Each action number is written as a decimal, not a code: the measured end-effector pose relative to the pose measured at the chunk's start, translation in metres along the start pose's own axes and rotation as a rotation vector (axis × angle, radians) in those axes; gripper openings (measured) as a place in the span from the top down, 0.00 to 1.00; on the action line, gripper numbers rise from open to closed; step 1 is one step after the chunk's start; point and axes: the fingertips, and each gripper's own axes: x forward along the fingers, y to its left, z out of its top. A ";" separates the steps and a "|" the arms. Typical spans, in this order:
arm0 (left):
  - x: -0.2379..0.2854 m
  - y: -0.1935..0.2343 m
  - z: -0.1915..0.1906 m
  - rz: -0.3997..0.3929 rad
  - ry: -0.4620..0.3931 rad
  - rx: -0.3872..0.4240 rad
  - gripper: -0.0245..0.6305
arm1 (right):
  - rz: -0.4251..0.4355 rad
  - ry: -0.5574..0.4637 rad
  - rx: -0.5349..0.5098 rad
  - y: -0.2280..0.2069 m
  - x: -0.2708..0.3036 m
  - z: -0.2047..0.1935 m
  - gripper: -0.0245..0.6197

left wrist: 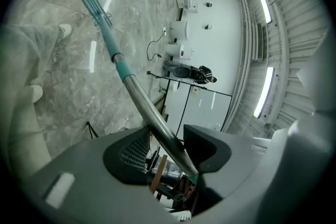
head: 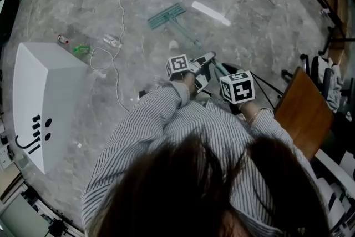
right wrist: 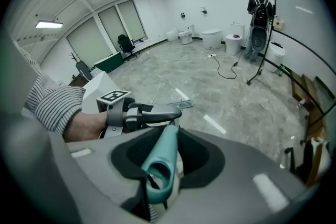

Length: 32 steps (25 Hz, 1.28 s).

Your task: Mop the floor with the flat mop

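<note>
We have the flat mop [head: 167, 15] in both tools at once, its mop head [left wrist: 96, 7] lying flat on the grey marbled floor [head: 249, 8] well out in front of us and the pole [left wrist: 152, 113] slanting back up to our hands. The left gripper [left wrist: 177, 148] is clamped on the bare metal stretch of that pole, jaws drawn in tight against it. The right gripper [right wrist: 161, 162] is closed round the teal grip [right wrist: 164, 149] at the very top end, just behind the left one. We judge the mop light and the pole stiff, so it should answer our hands directly. The smooth metal tube may twist or slide in the left jaws (the teal sleeve looks the surer purchase), and the head seems hinged, so it will likely wobble if lifted. Two holds set apart, one at the end to steer and one lower down to press, suit it best. A white cable [head: 119, 14] trails over the floor to the left of the head, near enough to snag on a wide stroke.
</note>
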 end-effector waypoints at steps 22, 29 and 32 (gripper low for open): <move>-0.014 0.006 -0.068 -0.022 0.157 -0.011 0.67 | -0.028 -0.032 0.089 0.008 -0.042 -0.048 0.79; -0.012 0.004 -0.061 -0.009 0.178 0.005 0.67 | -0.029 -0.032 0.094 0.007 -0.038 -0.042 0.79; -0.009 0.003 -0.051 -0.008 0.183 -0.002 0.66 | -0.028 -0.031 0.109 0.005 -0.032 -0.034 0.79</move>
